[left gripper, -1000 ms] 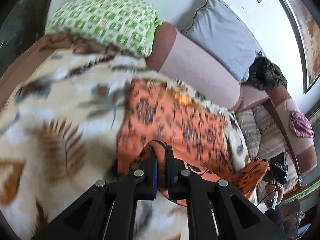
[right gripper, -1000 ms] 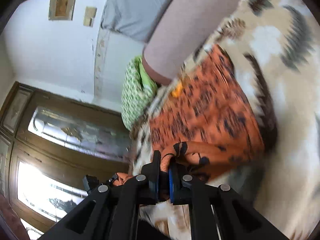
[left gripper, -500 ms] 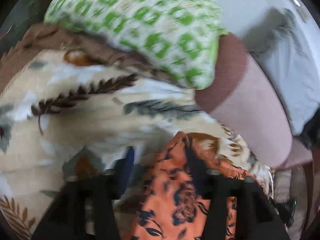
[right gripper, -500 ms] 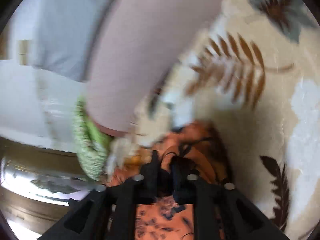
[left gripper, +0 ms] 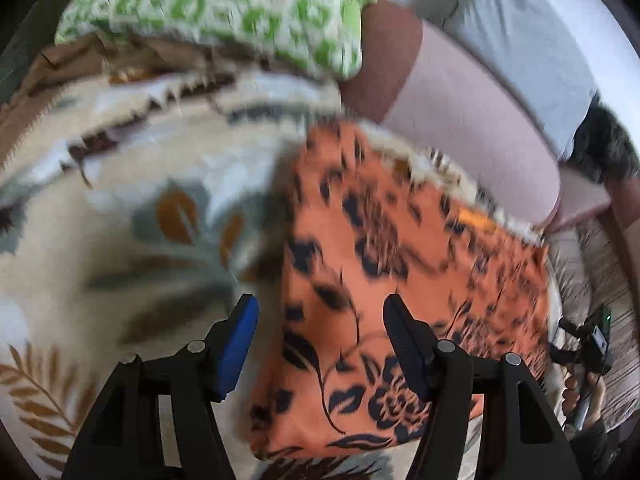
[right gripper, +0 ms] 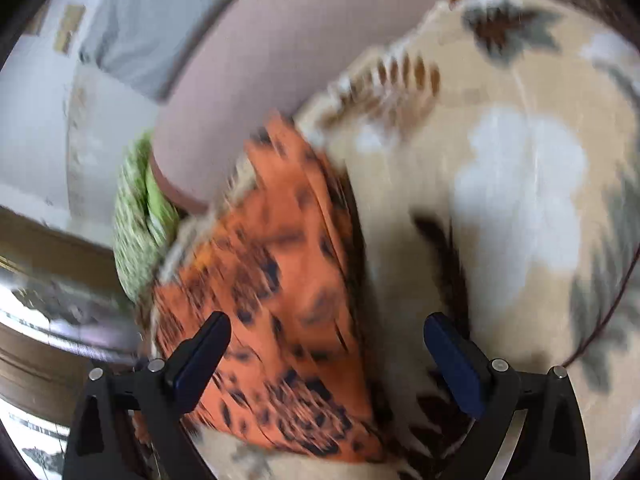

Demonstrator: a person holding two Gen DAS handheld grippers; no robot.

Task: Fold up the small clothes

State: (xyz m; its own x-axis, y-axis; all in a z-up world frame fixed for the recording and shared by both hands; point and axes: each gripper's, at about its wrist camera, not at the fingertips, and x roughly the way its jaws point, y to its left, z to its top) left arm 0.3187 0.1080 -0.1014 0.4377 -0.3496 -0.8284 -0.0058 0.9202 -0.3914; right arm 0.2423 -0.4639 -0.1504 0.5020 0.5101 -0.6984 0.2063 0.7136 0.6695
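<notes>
An orange garment with a black flower print (left gripper: 400, 264) lies folded flat on a beige leaf-patterned blanket (left gripper: 120, 208). My left gripper (left gripper: 320, 312) hovers over the garment's near left edge, jaws opening, nothing pressed between the pads. In the right wrist view the same orange garment (right gripper: 276, 272) lies left of centre. My right gripper (right gripper: 326, 334) stands wide above its right edge, jaws still opening, and holds nothing. The other gripper in a hand (left gripper: 588, 344) shows at the far right of the left wrist view.
A green-and-white patterned pillow (left gripper: 240, 12) lies at the blanket's far end. A pink sofa backrest (left gripper: 472, 120) with a grey cushion (left gripper: 528, 36) runs behind the garment. A dark furry item (left gripper: 604, 152) sits on the backrest. A wooden door (right gripper: 36, 280) stands at left.
Both grippers were shut on the orange garment's edge and carried it forward and down. Both have let go and opened; the garment now lies folded on the blanket.
</notes>
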